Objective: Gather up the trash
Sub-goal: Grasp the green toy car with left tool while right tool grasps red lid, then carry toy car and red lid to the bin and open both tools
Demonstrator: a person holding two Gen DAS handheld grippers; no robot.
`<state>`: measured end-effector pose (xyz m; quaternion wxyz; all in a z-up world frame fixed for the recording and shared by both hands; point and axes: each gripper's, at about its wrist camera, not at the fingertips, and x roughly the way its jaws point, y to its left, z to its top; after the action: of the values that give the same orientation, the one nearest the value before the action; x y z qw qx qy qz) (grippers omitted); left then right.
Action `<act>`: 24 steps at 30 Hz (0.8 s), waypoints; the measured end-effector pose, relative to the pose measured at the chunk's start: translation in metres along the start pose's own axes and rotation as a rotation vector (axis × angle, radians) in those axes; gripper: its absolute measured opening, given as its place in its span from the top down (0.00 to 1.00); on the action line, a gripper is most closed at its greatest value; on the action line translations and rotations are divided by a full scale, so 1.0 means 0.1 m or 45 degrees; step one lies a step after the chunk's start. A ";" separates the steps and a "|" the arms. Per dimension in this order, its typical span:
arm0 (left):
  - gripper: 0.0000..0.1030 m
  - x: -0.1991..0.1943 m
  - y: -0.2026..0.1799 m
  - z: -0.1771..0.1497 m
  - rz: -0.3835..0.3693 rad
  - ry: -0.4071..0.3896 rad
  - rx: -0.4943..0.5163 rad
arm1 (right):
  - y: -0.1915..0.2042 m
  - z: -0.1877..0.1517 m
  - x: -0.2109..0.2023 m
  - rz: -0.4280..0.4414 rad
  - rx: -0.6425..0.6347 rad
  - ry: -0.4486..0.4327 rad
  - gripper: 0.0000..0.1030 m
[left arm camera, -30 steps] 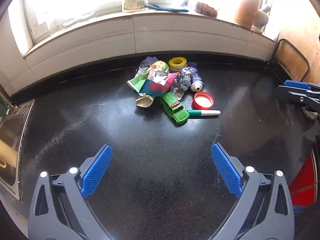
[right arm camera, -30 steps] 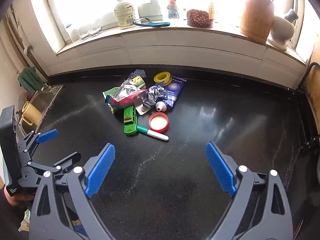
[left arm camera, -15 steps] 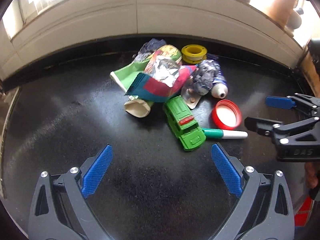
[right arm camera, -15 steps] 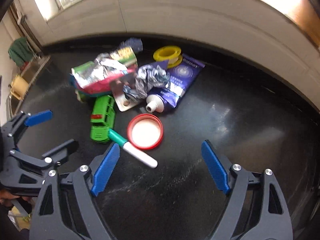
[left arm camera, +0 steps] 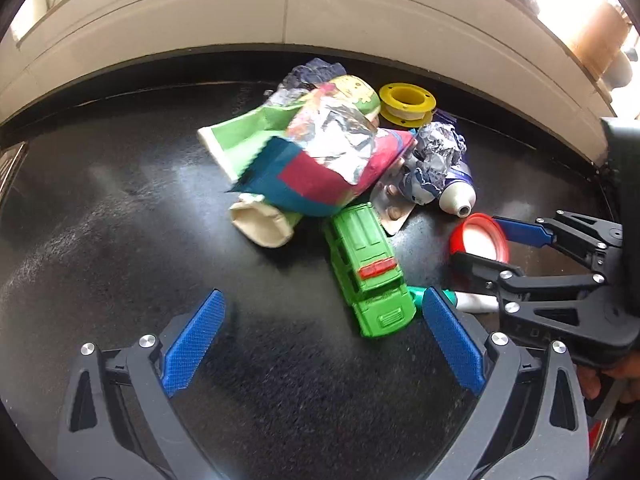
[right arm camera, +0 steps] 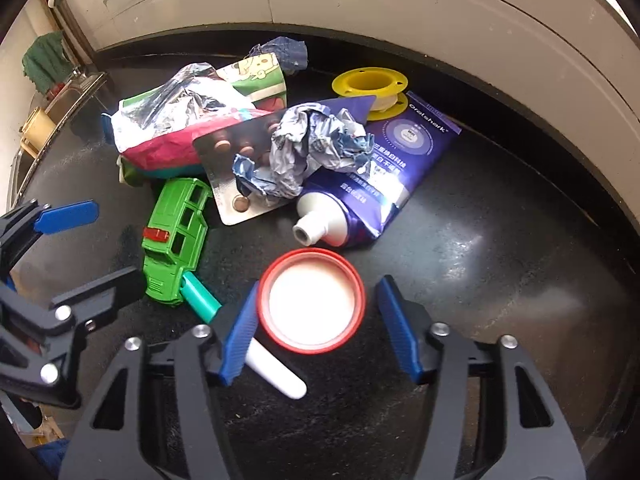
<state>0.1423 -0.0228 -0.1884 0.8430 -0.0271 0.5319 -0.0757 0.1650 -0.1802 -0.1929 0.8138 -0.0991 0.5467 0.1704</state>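
Trash lies heaped on the black tabletop (right arm camera: 500,280) toward its back edge, under the pale wall: a foil snack bag (right arm camera: 176,128), a blister pack (right arm camera: 236,176), crumpled paper (right arm camera: 308,152), a purple tube (right arm camera: 392,160), a yellow spool (right arm camera: 368,84), plus a green toy truck (right arm camera: 176,236) and a marker (right arm camera: 264,364) at the near side of the heap. The red lid (right arm camera: 312,300) sits nearest of all, open side up.

The right hand-held gripper (right arm camera: 316,328) is open with its blue pads on either side of that lid, the left pad close to the rim, the right pad a little apart; it holds nothing. To pick the lid cleanly, I would lower until the pads reach the rim's height, centre them so both meet it together, and keep the left pad off the marker that runs beneath it. The left hand-held gripper (left arm camera: 324,340) is wide open and empty, its pads framing the front of the truck.

Compared with half a second ago, both tools have come closer to the heap, and the right one has narrowed its opening and now brackets the lid instead of standing short of it. The heap itself has not shifted.
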 end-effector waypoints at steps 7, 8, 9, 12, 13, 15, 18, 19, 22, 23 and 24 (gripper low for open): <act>0.19 0.21 -0.07 0.11 0.060 -0.025 -0.060 | -0.14 -0.11 -0.06 0.009 0.042 0.020 0.52; 0.29 0.21 -0.08 0.12 0.068 -0.037 -0.054 | -0.16 -0.13 -0.07 0.010 0.049 0.023 0.52; 0.32 0.21 -0.10 0.14 0.067 -0.041 -0.046 | -0.16 -0.14 -0.07 0.007 0.055 0.027 0.52; 0.66 0.20 -0.13 0.15 0.051 -0.030 -0.018 | -0.17 -0.19 -0.11 0.010 0.075 0.018 0.52; 0.69 0.17 -0.13 0.15 0.056 -0.028 -0.018 | -0.18 -0.21 -0.16 0.008 0.079 0.012 0.52; 0.69 0.09 -0.10 0.12 0.049 -0.039 -0.031 | -0.21 -0.26 -0.24 0.013 0.093 -0.003 0.52; 0.70 -0.09 -0.07 0.06 0.040 -0.065 -0.028 | -0.21 -0.29 -0.40 0.018 0.114 -0.032 0.52; 0.70 -0.18 -0.07 0.00 0.040 -0.069 -0.023 | -0.19 -0.29 -0.46 0.020 0.118 -0.044 0.52; 0.70 -0.43 -0.06 -0.11 0.046 -0.090 0.006 | -0.11 -0.28 -0.67 0.018 0.122 -0.083 0.52; 0.70 -0.49 -0.05 -0.15 0.054 -0.093 0.016 | -0.09 -0.28 -0.73 0.015 0.121 -0.094 0.52; 0.70 -0.58 -0.05 -0.21 0.057 -0.095 0.024 | -0.09 -0.32 -0.81 0.012 0.121 -0.109 0.52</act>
<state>0.0984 -0.0178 -0.1451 0.8640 -0.0101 0.4997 -0.0606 0.1133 -0.2128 -0.1305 0.8394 -0.0506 0.5194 0.1521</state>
